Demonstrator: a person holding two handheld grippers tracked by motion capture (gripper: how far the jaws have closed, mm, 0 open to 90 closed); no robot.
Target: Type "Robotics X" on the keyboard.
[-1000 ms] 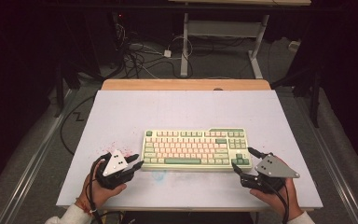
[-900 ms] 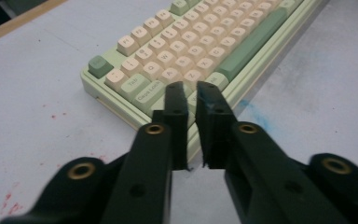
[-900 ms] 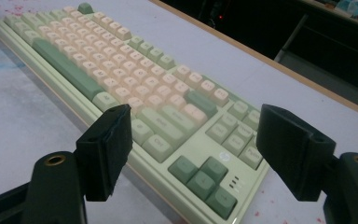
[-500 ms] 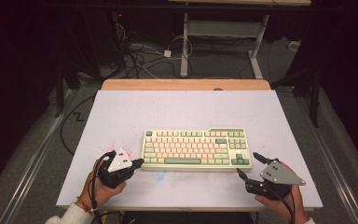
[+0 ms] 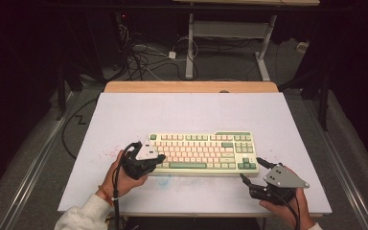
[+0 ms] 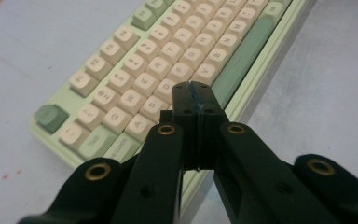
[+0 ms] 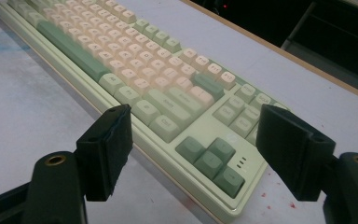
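White tabletop (image 5: 124,115) is carrying the keyboard (image 5: 201,151) near its middle; I am holding my left claw (image 6: 196,93) pinched shut and empty over its left keys, my right claw (image 7: 193,154) gaping wide at its near right corner.

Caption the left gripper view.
Shut left tool poised over the letter keys of a green-and-cream keyboard on a pale table.

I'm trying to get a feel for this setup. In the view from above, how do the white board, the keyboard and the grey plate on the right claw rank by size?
1. White board, by far the largest.
2. Keyboard.
3. Grey plate, smallest, though it sits nearer the camera.
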